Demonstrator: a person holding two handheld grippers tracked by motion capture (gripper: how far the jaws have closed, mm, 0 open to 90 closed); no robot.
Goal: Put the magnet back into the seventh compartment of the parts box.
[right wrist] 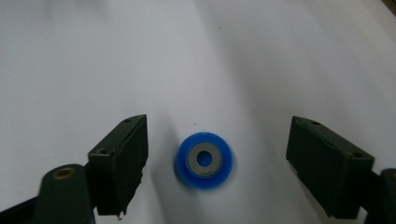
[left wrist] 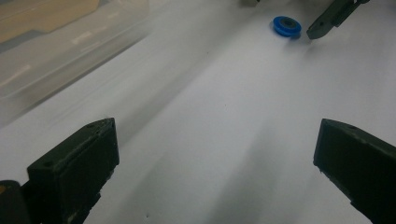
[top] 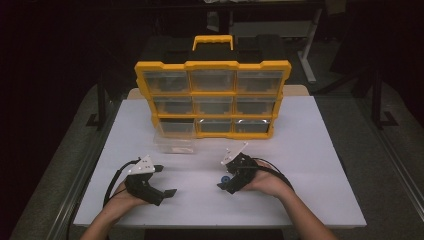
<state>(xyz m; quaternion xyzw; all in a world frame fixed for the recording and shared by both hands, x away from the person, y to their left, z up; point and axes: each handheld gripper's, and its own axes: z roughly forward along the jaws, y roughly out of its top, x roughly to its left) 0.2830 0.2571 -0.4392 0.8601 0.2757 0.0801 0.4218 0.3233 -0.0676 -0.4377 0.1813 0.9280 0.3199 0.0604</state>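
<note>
Blue wheel (right wrist: 204,160): a small blue disc with a grey metal ring at its centre, lying flat on the white table (top: 310,150); it sits in the near-right part of the tabletop, in front of the organiser and well apart from it.
Right gripper (right wrist: 217,161): held in the person's right hand (top: 267,181), pointed down at the blue wheel; its jaws stand apart, one on each side of the wheel with a gap of bare table between each pad and the wheel's rim, so nothing is clamped.
Left gripper (left wrist: 215,154): held in the person's left hand (top: 120,197) at the near-left of the table, jaws wide apart with bare table between them; from its own view the blue wheel lies far off, just beside a tip of the right gripper.
Organiser (top: 212,97): a yellow-framed case standing upright at the middle-far part of the table, with three rows of three clear drawers and a yellow handle on top.
Clear bin (top: 172,144): a see-through plastic drawer resting on the table just in front of the organiser's lower-left corner, between the organiser and the left gripper; whether it touches the frame cannot be told.
Table: white, flat, with dark surroundings on all sides.
</note>
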